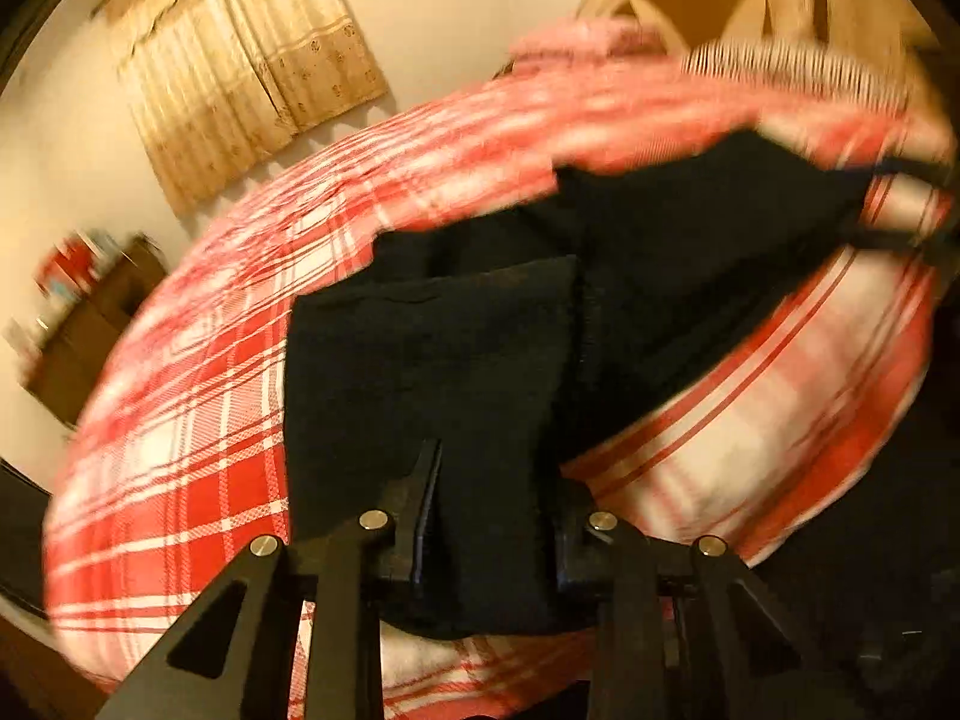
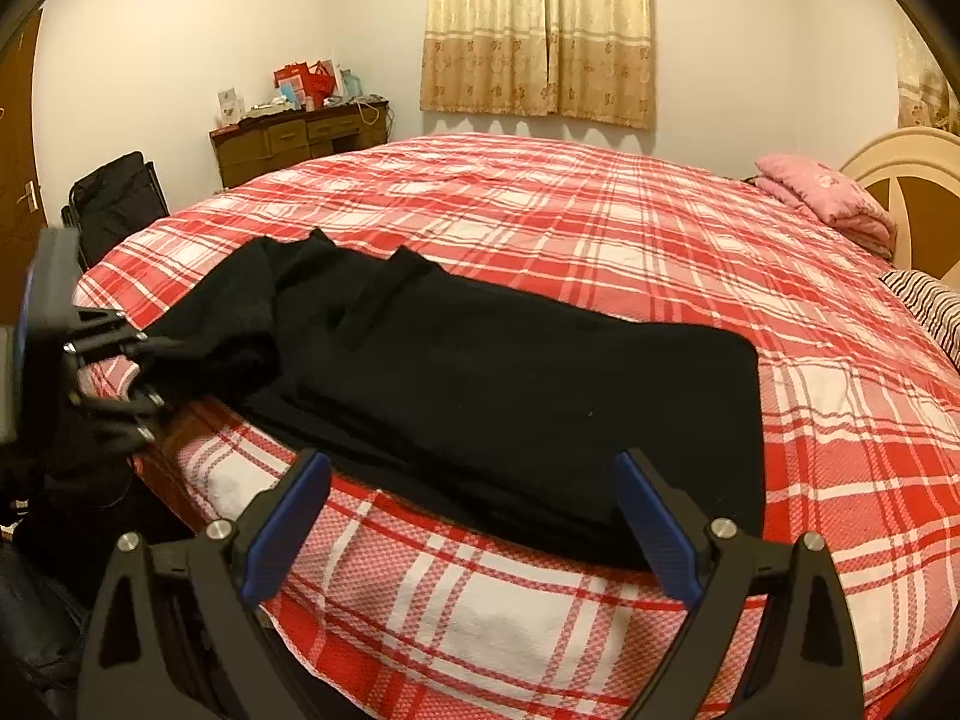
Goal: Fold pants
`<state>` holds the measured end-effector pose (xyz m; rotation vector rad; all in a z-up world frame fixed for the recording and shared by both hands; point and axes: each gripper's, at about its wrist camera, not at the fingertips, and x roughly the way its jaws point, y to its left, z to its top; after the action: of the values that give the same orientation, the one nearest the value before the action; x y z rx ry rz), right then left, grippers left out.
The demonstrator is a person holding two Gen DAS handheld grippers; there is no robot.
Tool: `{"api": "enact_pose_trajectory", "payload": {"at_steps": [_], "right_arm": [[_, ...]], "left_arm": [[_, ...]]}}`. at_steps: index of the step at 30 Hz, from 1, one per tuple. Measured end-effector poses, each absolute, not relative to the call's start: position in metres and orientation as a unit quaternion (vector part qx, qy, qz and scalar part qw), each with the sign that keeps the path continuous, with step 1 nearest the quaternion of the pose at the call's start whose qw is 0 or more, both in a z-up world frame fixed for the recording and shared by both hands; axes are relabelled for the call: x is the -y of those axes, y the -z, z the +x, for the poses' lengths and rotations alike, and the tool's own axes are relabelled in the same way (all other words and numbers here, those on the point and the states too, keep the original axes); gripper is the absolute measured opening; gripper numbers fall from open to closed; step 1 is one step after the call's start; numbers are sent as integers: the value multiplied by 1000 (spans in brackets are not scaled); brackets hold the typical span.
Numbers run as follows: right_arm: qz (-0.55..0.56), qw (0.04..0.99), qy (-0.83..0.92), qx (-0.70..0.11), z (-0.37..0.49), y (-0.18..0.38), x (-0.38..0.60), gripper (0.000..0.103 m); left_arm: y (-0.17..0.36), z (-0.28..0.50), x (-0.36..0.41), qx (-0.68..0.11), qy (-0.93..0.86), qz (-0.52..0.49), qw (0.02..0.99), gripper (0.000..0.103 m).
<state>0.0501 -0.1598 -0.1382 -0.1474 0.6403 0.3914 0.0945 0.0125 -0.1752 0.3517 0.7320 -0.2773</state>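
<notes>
Black pants (image 2: pixel 510 384) lie folded lengthwise on the red plaid bed (image 2: pixel 600 210). In the right wrist view my right gripper (image 2: pixel 474 516) is open and empty, hovering just above the near edge of the pants. My left gripper (image 2: pixel 141 372) shows at the far left, gripping the leg end of the pants and lifting it a little off the bed. In the blurred left wrist view the black pants (image 1: pixel 456 360) run from between my left gripper's fingers (image 1: pixel 492 516) out across the bed.
A pink folded blanket (image 2: pixel 828 198) and a striped pillow (image 2: pixel 930 300) lie by the cream headboard (image 2: pixel 900 162) at the right. A wooden dresser (image 2: pixel 294 138) with clutter stands against the far wall, a dark chair (image 2: pixel 117 198) beside it. Curtains (image 2: pixel 540 30) hang behind.
</notes>
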Motion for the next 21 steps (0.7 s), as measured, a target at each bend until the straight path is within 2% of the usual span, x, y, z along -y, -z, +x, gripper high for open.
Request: {"api": "enact_pose_trajectory", "payload": {"at_steps": [5, 9, 15, 21], "right_arm": [[-65, 928, -187, -314, 52, 139, 162, 97], [-70, 930, -182, -311, 51, 137, 162, 97], [-59, 940, -156, -299, 55, 125, 178, 97], [-15, 950, -100, -297, 66, 117, 214, 97]], "left_arm": [[149, 114, -51, -388, 186, 15, 902, 29], [114, 129, -42, -366, 212, -47, 905, 29], [73, 159, 11, -345, 260, -74, 899, 29], [71, 176, 77, -359, 300, -65, 881, 29]]}}
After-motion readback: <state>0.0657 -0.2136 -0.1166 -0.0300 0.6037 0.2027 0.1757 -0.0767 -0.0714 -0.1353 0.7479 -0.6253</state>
